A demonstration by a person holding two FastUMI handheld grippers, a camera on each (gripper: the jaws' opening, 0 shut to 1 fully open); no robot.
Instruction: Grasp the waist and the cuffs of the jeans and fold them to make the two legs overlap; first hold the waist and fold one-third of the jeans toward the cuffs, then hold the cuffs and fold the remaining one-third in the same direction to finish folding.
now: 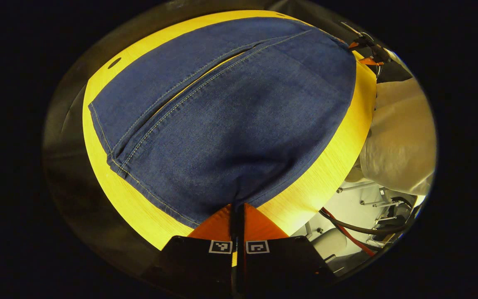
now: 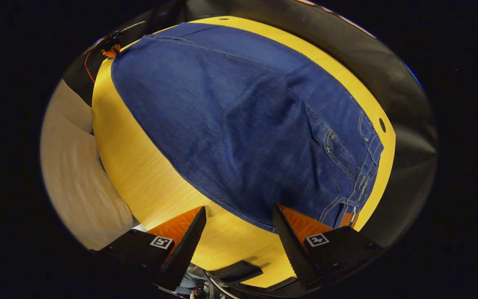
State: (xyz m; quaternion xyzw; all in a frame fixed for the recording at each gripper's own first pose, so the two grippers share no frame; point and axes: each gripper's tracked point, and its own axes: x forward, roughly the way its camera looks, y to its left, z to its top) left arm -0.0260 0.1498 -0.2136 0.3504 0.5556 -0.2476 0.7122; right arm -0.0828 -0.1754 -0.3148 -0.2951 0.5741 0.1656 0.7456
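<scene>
From my seat the yellow table (image 1: 326,166) carries the jeans (image 1: 230,112) spread flat across most of its top. The left gripper view gives me the cuff end, both legs side by side with a thin gap between; the right gripper view gives me the waist (image 2: 365,166) with its pocket and belt loops. My left gripper (image 1: 237,207) is pinched tight on the cuff hem. My right gripper (image 2: 239,216) stands wide apart (nothing held), low at the jeans' near edge beside the waist.

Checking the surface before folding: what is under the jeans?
The jeans lie flat on a yellow wooden table, whose bare margin shows around them. Anything beneath the denim itself is covered.
</scene>
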